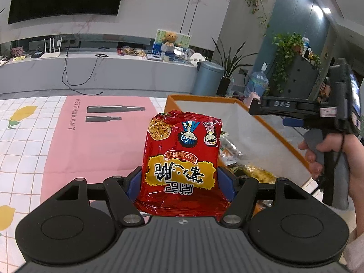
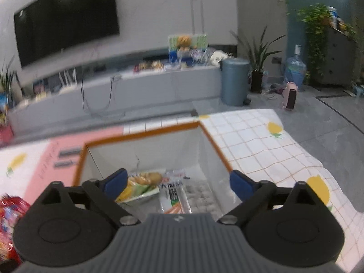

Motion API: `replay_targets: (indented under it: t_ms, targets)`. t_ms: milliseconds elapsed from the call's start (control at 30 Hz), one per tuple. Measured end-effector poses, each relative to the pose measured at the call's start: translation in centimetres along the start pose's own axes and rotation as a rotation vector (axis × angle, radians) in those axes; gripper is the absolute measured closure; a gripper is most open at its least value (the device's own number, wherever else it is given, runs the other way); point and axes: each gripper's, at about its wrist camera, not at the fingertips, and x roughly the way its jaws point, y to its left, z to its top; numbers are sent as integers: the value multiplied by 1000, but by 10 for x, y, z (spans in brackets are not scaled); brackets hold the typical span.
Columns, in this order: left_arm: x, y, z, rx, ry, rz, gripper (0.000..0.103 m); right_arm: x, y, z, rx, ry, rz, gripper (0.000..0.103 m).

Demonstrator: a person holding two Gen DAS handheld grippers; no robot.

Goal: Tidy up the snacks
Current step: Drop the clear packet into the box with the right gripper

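Instant-noodle packet point(image 1: 182, 159), red and printed side up, is clamped between the blue pads of the left gripper point(image 1: 180, 179) and held above the pink-and-checked cloth of the tabletop point(image 1: 95, 145), just left of the orange-rimmed storage box point(image 1: 284, 134), whose near-left rim lies close beside the packet's right edge. Right gripper point(image 2: 178, 182) is spread wide with nothing between its pads, hanging over the box's open top with free room to every wall. Only the right wrist view shows the box floor, carrying a yellow-green snack bag point(image 2: 141, 185), a white packet point(image 2: 174, 196) and a clear bag of pale balls point(image 2: 201, 196); only the left wrist view shows the hand point(image 1: 329, 157) gripping the right tool's handle.
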Motion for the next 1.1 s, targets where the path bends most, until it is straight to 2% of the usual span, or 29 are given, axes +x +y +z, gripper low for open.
replay_targets:
  t_ms: [233, 533, 700, 833, 967, 1033, 1100]
  targets:
    - [-30, -19, -6, 13, -44, 34, 25, -50, -6, -17, 53, -67, 33, 7]
    - [-50, -48, -2, -30, -77, -6, 25, -88, -37, -43, 227, -98, 23, 7]
    - [-35, -69, 2, -52, -48, -12, 25, -94, -54, -42, 261, -111, 16, 7]
    - [-9, -87, 9, -73, -38, -18, 25, -97, -68, -41, 321, -116, 56, 7]
    - [16, -102, 14, -81, 0, -28, 25, -100, -78, -41, 333, -123, 38, 6]
    - [31, -109, 18, -58, 23, -45, 24, -100, -82, -41, 341, -124, 28, 6]
    - [44, -116, 21, 5, 65, -69, 24, -99, -86, -41, 353, -121, 24, 6]
